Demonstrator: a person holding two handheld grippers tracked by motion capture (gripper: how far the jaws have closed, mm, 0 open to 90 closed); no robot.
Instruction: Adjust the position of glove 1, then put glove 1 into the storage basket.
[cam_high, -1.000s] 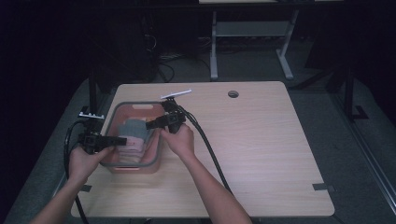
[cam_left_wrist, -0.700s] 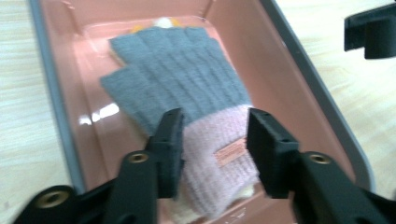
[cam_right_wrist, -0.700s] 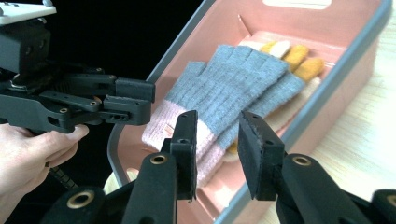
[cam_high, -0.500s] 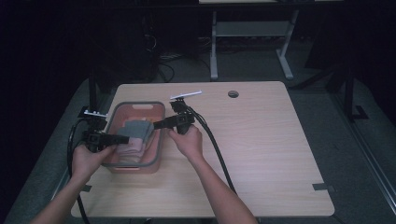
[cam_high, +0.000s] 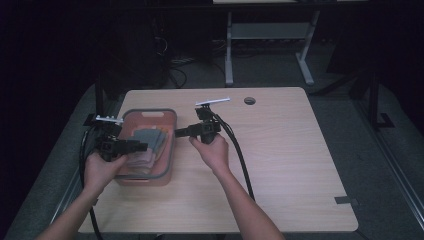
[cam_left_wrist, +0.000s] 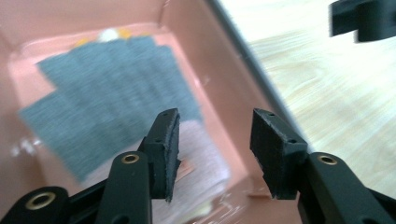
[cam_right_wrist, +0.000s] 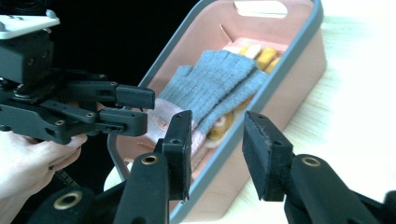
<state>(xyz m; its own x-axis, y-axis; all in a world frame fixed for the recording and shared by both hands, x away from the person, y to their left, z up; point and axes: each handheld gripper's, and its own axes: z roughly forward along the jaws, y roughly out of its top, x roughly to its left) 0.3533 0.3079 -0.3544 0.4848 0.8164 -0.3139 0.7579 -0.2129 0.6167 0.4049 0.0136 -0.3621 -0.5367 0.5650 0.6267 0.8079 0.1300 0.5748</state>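
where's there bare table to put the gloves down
The table is bare right of the right gripper, out to its far edge and the round hole. It is crowded at the left: the pink bin, both grippers and cables.

Grey gloves (cam_right_wrist: 212, 88) lie flat atop pink gloves (cam_right_wrist: 166, 119) inside pink basket (cam_right_wrist: 299, 56).

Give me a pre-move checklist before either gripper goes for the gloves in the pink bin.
1. Left gripper empty: ok, jaws just opened further, nothing between them.
2. Right gripper empty: ok, jaws just opened further, only the bin rim beyond them.
3. Pink bin flat on the table: ok.
4. Grey gloves reachable on top: ok, they lie over the pink glove.
5. Yellow items free underneath: cannot tell.
6. Grippers apart from each other: ok.
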